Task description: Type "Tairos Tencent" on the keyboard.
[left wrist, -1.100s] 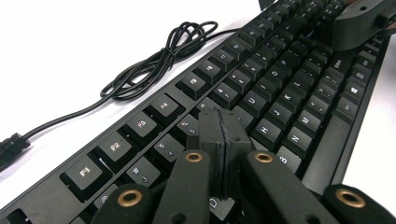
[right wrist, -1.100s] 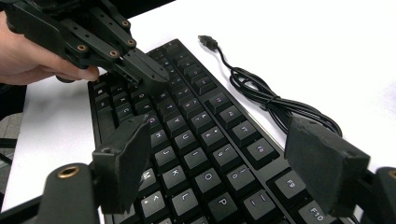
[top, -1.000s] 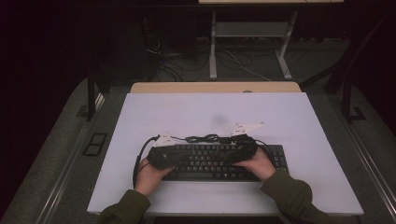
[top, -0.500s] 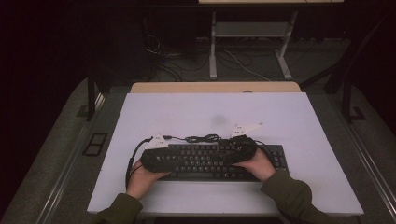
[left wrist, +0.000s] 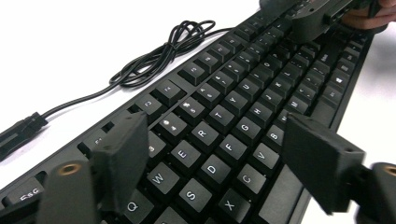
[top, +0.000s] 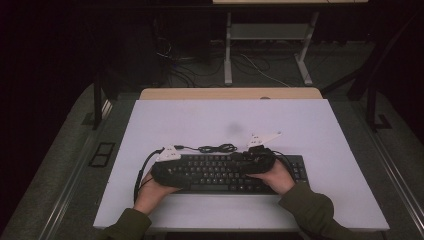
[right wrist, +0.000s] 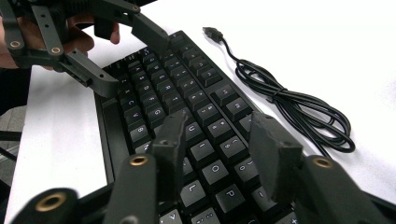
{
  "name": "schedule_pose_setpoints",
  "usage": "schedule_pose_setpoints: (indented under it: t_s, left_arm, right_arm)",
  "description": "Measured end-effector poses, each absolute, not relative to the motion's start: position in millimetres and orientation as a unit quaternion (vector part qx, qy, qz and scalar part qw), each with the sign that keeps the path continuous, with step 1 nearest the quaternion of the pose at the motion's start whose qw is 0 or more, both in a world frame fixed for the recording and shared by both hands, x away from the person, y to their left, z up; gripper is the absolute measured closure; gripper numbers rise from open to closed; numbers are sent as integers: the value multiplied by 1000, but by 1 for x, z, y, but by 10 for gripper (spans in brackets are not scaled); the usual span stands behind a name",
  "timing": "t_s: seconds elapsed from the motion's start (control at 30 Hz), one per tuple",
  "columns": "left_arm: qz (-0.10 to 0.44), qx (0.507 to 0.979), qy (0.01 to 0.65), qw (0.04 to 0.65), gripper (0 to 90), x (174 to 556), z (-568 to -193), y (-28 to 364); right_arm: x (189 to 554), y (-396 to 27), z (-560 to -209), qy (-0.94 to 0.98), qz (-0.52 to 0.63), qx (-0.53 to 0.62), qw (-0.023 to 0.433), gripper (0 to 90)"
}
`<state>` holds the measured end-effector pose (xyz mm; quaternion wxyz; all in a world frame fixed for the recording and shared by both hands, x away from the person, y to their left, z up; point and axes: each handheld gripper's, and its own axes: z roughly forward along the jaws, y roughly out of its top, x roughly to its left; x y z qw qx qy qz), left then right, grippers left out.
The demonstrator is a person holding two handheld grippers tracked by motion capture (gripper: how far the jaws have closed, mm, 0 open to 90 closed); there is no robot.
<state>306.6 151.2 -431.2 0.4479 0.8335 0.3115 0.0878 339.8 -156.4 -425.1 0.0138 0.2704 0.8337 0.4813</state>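
Black full-size keyboard [top: 225,173] laid flat on white table top, near front edge, long side parallel to that edge. Keys faced up, white legends shown: Q, W, E, R, S, D, F row seen in left gripper view [left wrist: 219,140]. Black cable [top: 212,148] attached at rear, bundled in loose coil just behind keyboard, USB plug laid free on table [right wrist: 212,31].

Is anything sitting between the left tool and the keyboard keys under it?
Nothing visible does. The left tool hovers over the keyboard with its jaws spread above the Q-to-V keys, having just been opening, and nothing lies between them. The coiled cable lies on the table beyond the keyboard's far edge, and the right tool is at the other end.
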Motion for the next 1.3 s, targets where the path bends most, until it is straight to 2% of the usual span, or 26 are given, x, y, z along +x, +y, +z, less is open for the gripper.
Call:
schedule_pose_setpoints:
  t_s: [0.13,0.67,1.3]
  left_arm:
    - [89,834,312,447,161,307,-432,150]
    - [91,834,312,446,153,307,-432,151]
    - [92,834,313,446,153,307,-433,151]
  right_arm:
    - [339,-156,-425,835,479,269,15,638]
    - [335,-152,-425,844,475,248,6,892]
    - [336,-144,-433,861,444,247,11,892]
